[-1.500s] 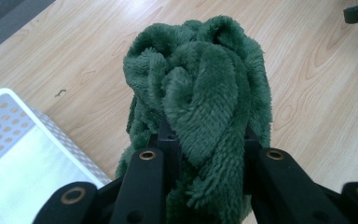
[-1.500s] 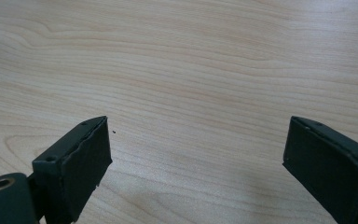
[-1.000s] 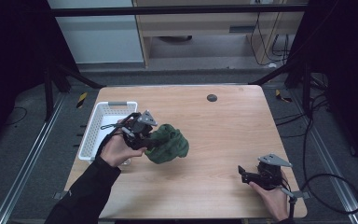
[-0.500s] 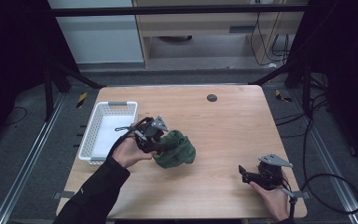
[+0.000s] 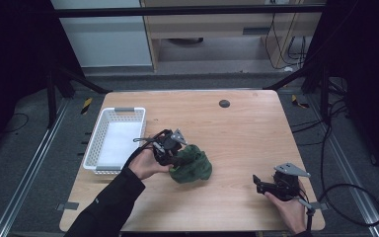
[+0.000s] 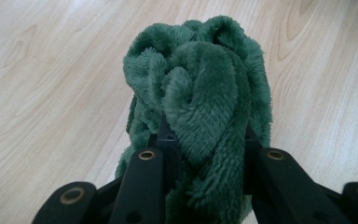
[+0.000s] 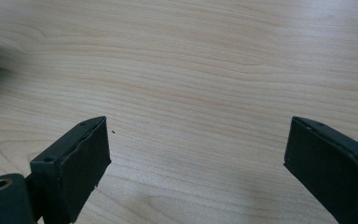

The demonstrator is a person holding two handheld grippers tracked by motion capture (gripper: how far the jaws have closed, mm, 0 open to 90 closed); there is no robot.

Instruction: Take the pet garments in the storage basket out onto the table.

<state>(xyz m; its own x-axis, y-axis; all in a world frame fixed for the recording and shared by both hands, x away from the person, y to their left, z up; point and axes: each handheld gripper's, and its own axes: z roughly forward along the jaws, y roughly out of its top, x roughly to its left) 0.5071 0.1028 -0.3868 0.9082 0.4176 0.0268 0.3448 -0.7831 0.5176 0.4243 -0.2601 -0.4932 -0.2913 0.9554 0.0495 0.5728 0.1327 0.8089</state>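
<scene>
Left gripper (image 5: 177, 159) clamps soft, light green fleece cloth (image 5: 193, 167) by a bunched fold; right gripper (image 5: 259, 183) open w/ nothing in its 2 jaws

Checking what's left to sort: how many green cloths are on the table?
1. The green cloth is bunched at the table's middle-left, beside the white basket, clamped in the left claw.

The person wears a dark long sleeve (image 5: 106, 207) on the left arm. Both tools are black: the left gripper (image 5: 177, 159) has 2 jaws with brass-ringed holes and a grey 3-cornered plate; the right gripper (image 5: 257, 181) has flat black pads, the same plate and a black cable (image 5: 348, 200).
</scene>
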